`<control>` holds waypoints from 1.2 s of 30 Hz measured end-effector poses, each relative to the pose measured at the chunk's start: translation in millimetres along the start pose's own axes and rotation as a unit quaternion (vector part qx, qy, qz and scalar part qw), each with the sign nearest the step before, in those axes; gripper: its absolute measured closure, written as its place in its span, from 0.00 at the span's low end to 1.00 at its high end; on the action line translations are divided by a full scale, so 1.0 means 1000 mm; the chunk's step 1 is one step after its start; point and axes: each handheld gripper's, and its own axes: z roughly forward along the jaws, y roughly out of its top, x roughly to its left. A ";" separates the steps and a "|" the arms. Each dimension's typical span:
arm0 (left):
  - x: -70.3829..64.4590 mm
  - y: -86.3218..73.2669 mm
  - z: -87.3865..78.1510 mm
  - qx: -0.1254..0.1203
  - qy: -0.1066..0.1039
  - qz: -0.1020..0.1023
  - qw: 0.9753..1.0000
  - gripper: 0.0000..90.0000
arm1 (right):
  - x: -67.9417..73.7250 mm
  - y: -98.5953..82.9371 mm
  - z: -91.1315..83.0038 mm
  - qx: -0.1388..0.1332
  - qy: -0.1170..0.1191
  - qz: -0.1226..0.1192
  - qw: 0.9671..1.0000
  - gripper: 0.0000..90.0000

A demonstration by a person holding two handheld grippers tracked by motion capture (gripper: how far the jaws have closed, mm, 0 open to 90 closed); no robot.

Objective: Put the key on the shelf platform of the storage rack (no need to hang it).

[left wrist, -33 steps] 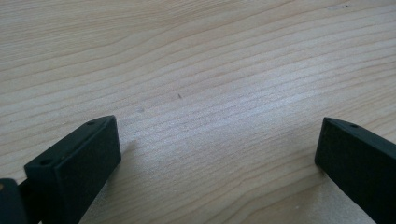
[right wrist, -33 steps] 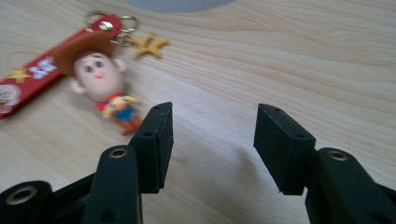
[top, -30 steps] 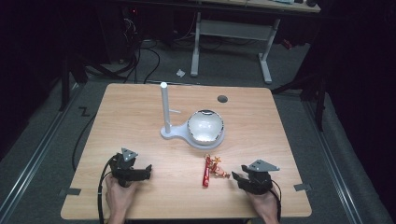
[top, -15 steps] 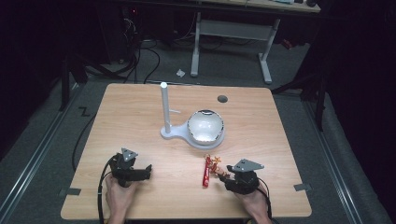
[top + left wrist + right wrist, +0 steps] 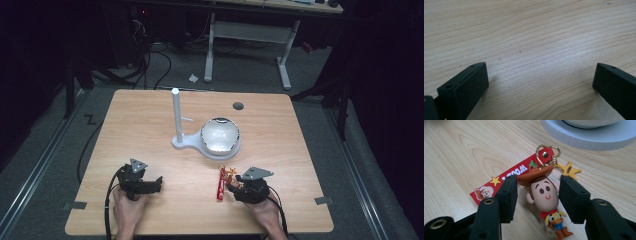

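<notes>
Keychain figure (image 5: 546, 195) flat on table (image 5: 150, 115), hat toward stand (image 5: 589, 135), between right tongs (image 5: 537, 197)

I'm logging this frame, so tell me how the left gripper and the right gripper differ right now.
The left gripper has its jaws spread wide over bare table; the right gripper has its jaws closer together, either side of the cowboy keychain's head. The left gripper sits away from everything; the right gripper is beside the red strap. Both are hand-held, low over the table.

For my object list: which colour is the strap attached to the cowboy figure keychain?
Red strap, with white letters and a yellow star; the right gripper view shows it best.
</notes>
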 end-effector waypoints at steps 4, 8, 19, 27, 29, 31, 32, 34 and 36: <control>0.000 0.000 0.000 0.000 0.000 0.000 1.000 0.01 | 0.001 0.000 0.006 0.008 -0.010 -0.008 1.000 0.54; 0.000 0.000 0.000 0.000 0.000 0.000 1.000 0.01 | -0.002 0.000 0.011 0.017 -0.013 -0.007 1.000 0.54; 0.000 0.000 0.000 0.000 0.001 -0.001 1.000 0.01 | -0.005 -0.001 0.011 0.002 -0.013 -0.007 1.000 0.74; 0.000 0.000 0.000 0.000 0.001 -0.001 1.000 0.01 | -0.005 -0.001 0.005 -0.005 -0.016 -0.011 1.000 0.74; 0.000 0.000 0.000 0.000 0.001 -0.001 1.000 0.01 | -0.006 -0.001 0.003 -0.012 -0.013 -0.008 1.000 0.74; 0.000 0.000 0.000 0.000 0.001 -0.002 1.000 0.01 | -0.007 0.000 -0.001 -0.017 -0.012 -0.004 1.000 0.75; 0.000 0.000 0.000 0.000 0.001 -0.002 1.000 0.01 | -0.008 0.001 -0.003 -0.022 -0.009 0.001 1.000 0.75; 0.000 0.000 0.000 0.000 0.001 -0.002 1.000 0.01 | -0.011 0.001 -0.007 -0.030 0.000 0.012 0.999 0.75; 0.000 0.000 0.000 0.000 0.001 -0.002 1.000 0.01 | -0.013 0.001 -0.010 -0.037 0.006 0.019 0.999 0.75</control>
